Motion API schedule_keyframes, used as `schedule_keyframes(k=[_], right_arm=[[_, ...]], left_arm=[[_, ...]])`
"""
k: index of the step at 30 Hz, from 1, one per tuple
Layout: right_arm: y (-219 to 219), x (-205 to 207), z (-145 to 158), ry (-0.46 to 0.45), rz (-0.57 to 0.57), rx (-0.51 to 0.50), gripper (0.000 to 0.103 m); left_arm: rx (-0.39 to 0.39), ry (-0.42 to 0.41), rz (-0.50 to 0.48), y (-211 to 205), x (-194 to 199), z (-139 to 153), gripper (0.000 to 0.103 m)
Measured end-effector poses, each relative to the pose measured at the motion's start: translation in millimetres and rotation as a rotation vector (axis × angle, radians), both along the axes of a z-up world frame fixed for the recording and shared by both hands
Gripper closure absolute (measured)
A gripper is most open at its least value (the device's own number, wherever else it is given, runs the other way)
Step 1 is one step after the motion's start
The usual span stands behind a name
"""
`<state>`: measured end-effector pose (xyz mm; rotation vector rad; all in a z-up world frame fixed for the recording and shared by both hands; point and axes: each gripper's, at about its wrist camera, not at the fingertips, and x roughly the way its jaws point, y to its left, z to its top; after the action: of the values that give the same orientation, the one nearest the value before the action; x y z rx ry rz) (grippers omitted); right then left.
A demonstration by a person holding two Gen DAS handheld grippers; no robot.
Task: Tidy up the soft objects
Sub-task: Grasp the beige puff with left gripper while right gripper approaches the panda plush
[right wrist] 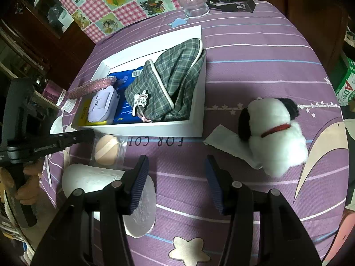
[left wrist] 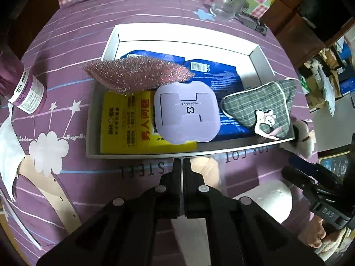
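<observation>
Hovering: my left gripper (left wrist: 182, 163), jaws pinched together w/ nothing between, just beside white cardboard box (left wrist: 258, 54).
Right gripper (right wrist: 177, 166): half-open, empty.
Next imo: fluffy white-and-black plush dog (right wrist: 275, 137), outside box on purple cloth.

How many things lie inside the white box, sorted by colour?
Blue flat packets: 1 or 2, hard to separate
Yellow printed packet: 1
Pink glittery scrub sponge: 1
Lilac rounded soft pad: 1
Grey plaid fabric pouch: 1
Total in the white cardboard box: 5 or 6
</observation>
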<state>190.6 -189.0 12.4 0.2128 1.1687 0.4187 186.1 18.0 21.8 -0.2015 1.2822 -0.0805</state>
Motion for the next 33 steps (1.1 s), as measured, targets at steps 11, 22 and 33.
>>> schedule_keyframes(k=[11,22,33], right_arm=[[-2,0,1,0.001,-0.001,-0.003,0.049],[-2,-1,2,0.003,-0.004,-0.001,0.049],[-4,0,-2,0.021,-0.011,-0.016,0.049]], left_arm=[[-0.002,0.008,-0.042,-16,5,-7,0.023],[0.119,0.141,-0.047,-44,18,-34,0.020],[0.192,0.087,-0.020,-60,8,-23,0.053]])
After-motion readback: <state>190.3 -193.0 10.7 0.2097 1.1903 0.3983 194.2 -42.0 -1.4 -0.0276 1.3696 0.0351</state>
